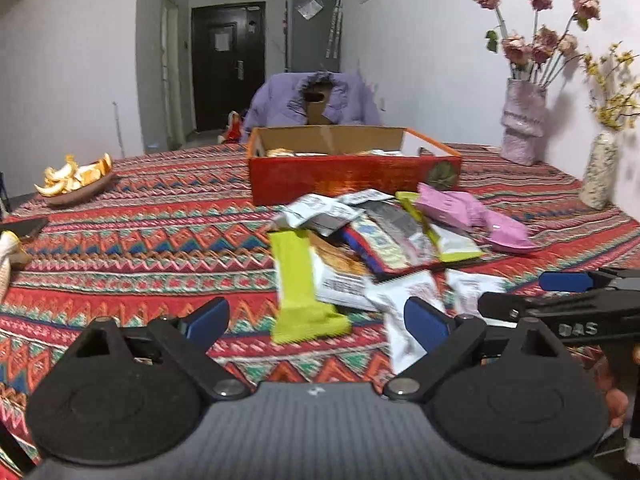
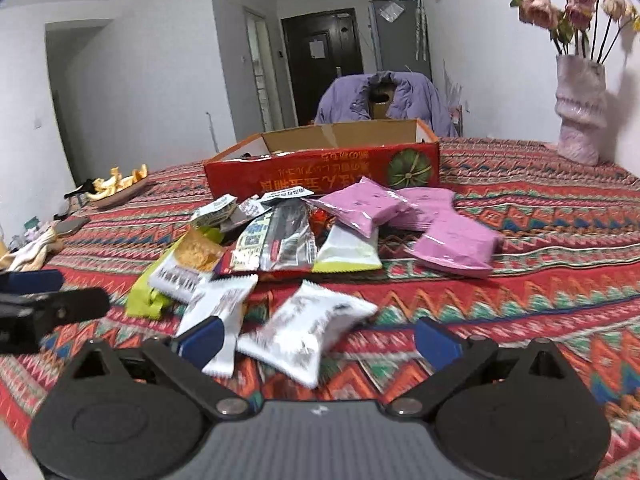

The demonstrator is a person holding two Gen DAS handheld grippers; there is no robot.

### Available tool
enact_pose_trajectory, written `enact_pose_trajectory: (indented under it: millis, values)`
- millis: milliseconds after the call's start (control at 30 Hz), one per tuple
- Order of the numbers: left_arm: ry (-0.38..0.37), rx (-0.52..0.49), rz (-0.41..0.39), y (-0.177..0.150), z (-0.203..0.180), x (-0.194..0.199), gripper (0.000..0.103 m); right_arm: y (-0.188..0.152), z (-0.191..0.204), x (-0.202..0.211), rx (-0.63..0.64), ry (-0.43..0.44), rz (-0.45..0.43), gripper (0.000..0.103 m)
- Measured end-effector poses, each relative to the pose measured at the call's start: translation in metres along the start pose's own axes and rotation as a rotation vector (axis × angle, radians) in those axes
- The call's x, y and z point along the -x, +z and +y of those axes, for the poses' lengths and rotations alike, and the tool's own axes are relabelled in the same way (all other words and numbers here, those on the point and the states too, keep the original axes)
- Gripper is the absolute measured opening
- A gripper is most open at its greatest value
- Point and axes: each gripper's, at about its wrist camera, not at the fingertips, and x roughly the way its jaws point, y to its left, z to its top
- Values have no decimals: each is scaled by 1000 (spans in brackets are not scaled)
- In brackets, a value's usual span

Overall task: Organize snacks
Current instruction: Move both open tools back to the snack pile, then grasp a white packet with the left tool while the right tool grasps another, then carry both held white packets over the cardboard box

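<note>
Patterned cloth [image 2: 540, 216] covers my whole table, with the red cardboard box [image 2: 320, 172] at the far side and the snack pile [image 2: 280, 236] heaped just before it. My left gripper [image 1: 316, 316] stands wide apart around the lime-green bar [image 1: 300, 288], nothing clamped; my right gripper [image 2: 318, 340] gapes over a white packet [image 2: 308, 332]. I'd take single packets at the middle, then lift clear of their neighbours.

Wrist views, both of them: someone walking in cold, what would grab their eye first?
Probably the heap of snack packets spilled across the bright zigzag tablecloth, lime-green, white and pink wrappers overlapping. Just behind it sits the open red cardboard box, a few items already inside. Then the dried roses in the pale vase at the far right by the wall.
</note>
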Motion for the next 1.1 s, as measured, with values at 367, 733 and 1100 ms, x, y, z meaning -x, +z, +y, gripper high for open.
enact_pose_trajectory:
  millis: [367,733,1100]
  values:
    - [-137,53,78,4,-35,-34,80,-2,-13,-18,156,-107,70,81]
    - [-86,1,163,-3,-70,-76,52,6,-28,-26,216,3,94,67]
    - [-104,-11,146,1,-63,-60,45,8,-19,-23,217,42,110,42]
